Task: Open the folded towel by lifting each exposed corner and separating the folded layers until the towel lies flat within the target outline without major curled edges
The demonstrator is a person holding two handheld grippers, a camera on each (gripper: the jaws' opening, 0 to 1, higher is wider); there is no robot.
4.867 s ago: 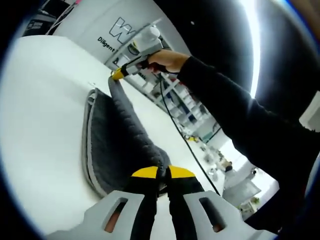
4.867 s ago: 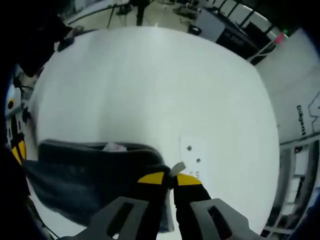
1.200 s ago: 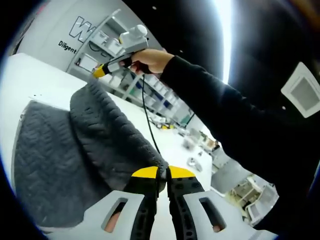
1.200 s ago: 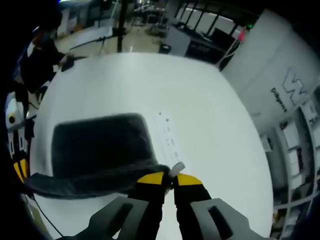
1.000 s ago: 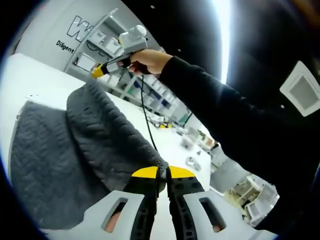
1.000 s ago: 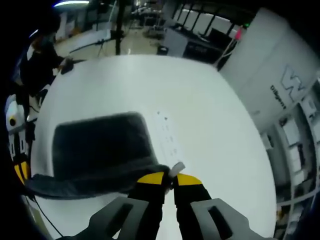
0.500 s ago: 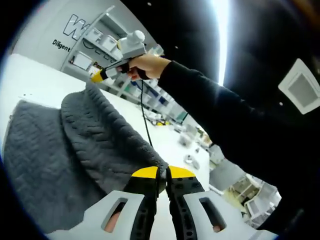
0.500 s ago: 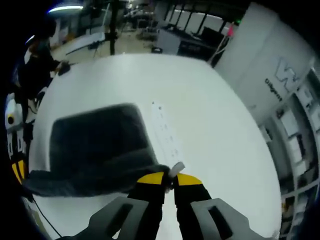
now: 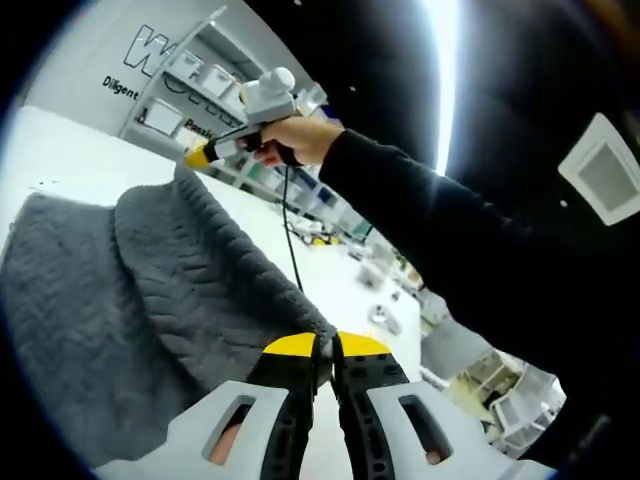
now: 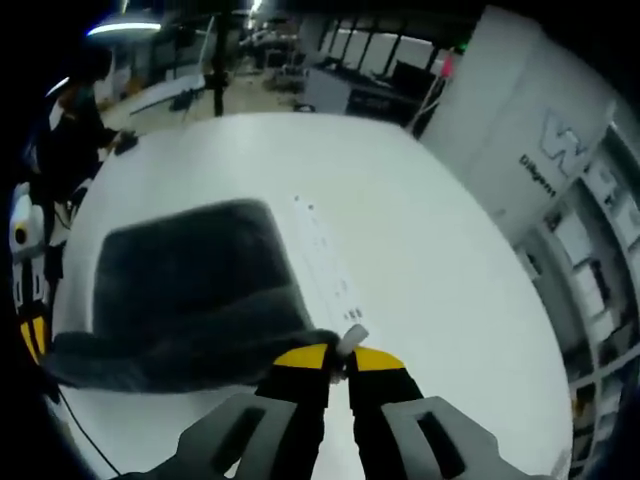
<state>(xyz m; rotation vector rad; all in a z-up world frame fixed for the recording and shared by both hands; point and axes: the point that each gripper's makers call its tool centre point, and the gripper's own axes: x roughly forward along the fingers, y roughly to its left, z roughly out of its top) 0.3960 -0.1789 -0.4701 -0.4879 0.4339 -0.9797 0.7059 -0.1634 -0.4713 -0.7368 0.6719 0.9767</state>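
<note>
Dark grey ribbed fabric towel point(image 9: 190, 290) lifted above the white round table point(image 10: 420, 260), left gripper point(image 9: 323, 345) clamped on its near corner, right gripper point(image 10: 340, 352) pinching the far corner, lower layer resting on the table.

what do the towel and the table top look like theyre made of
The towel looks like a soft woven or knitted cloth, dark grey and matt: a raised herringbone rib shows, and it sags limply between the left gripper and the right gripper. The table top looks like a smooth white laminate or painted board with a faint sheen; which one is unclear.
</note>
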